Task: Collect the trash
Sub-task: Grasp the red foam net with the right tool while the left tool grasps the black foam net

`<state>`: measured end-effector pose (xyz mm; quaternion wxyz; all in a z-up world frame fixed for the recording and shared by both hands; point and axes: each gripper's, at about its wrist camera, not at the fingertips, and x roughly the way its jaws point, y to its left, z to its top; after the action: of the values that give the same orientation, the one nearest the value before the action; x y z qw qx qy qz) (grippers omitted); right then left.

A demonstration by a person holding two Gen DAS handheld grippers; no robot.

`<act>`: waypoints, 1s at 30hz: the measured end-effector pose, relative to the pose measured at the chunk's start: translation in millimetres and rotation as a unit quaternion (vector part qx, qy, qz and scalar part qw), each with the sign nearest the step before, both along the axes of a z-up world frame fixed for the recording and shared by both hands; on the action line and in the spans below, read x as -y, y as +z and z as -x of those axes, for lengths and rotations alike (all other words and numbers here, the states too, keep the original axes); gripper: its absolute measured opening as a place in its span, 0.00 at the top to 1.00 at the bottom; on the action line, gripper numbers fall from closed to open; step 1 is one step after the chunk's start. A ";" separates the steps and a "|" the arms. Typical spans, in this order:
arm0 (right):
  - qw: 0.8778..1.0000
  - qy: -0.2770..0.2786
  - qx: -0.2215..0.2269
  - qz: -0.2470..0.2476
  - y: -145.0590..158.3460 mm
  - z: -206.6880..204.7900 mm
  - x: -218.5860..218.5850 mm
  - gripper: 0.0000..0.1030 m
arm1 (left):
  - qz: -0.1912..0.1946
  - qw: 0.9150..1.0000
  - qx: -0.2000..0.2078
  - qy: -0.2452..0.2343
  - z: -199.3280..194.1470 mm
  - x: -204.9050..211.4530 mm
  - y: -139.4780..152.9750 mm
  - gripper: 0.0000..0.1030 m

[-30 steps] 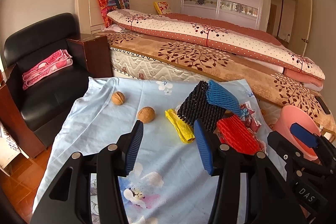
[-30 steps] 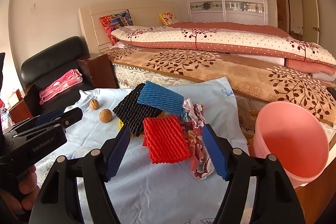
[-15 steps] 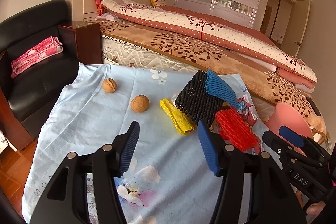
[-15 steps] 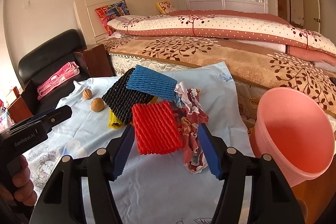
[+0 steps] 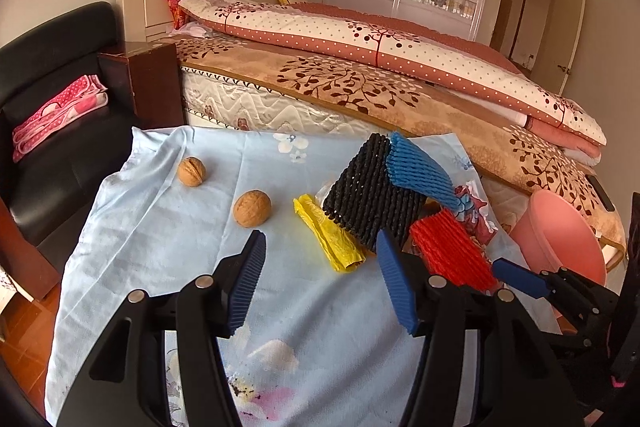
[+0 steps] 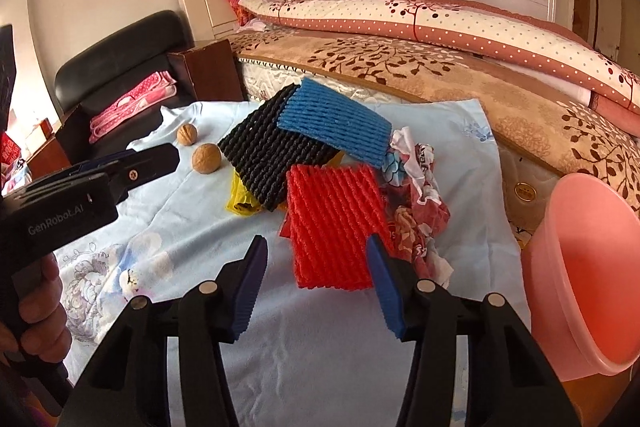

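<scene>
The right gripper [image 6: 316, 273], jaws just closing yet apart, flanked the red foam net [image 6: 330, 227]'s near edge, perhaps catching the cloth [image 6: 160, 223] instead; the left gripper [image 5: 320, 279] gaped empty.

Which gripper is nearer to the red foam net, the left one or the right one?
Right. The right gripper is open just in front of the red foam net, its fingers at the net's near edge. The left gripper is farther left, facing the yellow bag.
</scene>
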<state>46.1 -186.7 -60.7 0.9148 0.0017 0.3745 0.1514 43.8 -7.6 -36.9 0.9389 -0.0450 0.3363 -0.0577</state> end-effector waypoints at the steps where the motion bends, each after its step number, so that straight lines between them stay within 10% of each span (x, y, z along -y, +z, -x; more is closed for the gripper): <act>1: 1.000 0.004 -0.005 0.006 -2.8 -2.1 -3.1 0.50 | -0.002 1.000 -0.001 0.000 -1.8 0.1 -0.4 0.44; 10: 0.999 0.013 -0.034 0.024 -17.1 -17.6 -4.9 0.89 | -0.007 1.000 -0.004 -0.021 -23.8 -2.7 -1.4 0.44; 30: 0.995 0.055 -0.025 -0.080 33.8 4.2 20.9 0.90 | -0.031 0.998 -0.013 -0.059 -72.8 22.5 -24.7 0.44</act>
<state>41.9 -207.6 -26.9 0.8924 0.0584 0.3831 0.2312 116.6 -30.1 -61.5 0.9302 0.0036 0.3525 -0.1021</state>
